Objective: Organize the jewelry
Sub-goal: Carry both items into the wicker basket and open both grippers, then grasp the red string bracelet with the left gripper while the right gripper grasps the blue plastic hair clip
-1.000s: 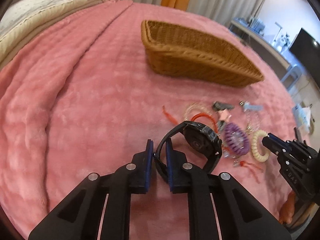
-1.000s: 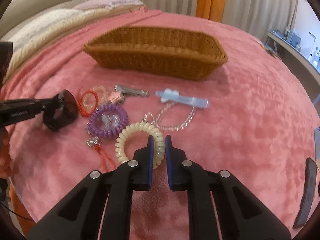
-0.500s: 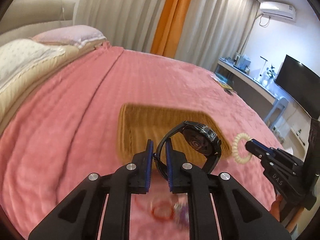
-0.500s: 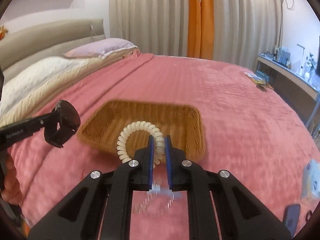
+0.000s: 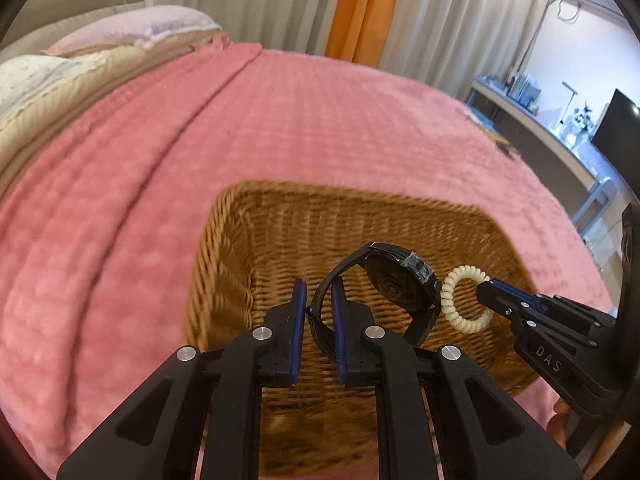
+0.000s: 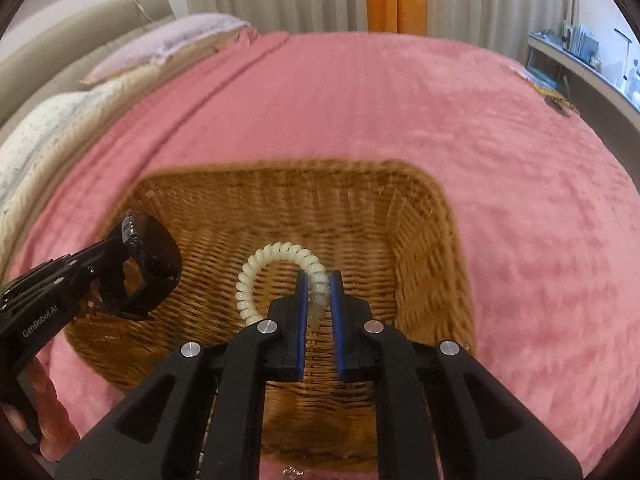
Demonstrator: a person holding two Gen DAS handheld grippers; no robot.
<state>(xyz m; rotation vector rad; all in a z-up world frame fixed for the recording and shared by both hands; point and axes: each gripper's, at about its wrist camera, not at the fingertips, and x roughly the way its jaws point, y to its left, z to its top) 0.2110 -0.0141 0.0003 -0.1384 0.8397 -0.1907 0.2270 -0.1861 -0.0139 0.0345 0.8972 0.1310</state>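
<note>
Tools now hang over the basket [image 5: 224, 256], left tool [image 5: 319, 294] gripping watch [image 5: 396, 284], right tool [image 6: 319, 284] gripping coil band [image 6: 276, 264].

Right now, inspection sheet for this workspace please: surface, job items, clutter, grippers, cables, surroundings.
Surface: pink blanket covering a bed, lightly creased.
Job's things: wicker basket on the blanket, nothing seen lying in it; black watch and cream spiral hair tie both held above it.
Clutter: small items at the blanket's far right edge, too small to identify.
Grippers: left gripper shut on the watch strap; right gripper shut on the hair tie.
Cables: one wire on the wall near the ceiling.
Surroundings: pillows, pale curtains with an orange panel, desk and dark screen at right.
</note>
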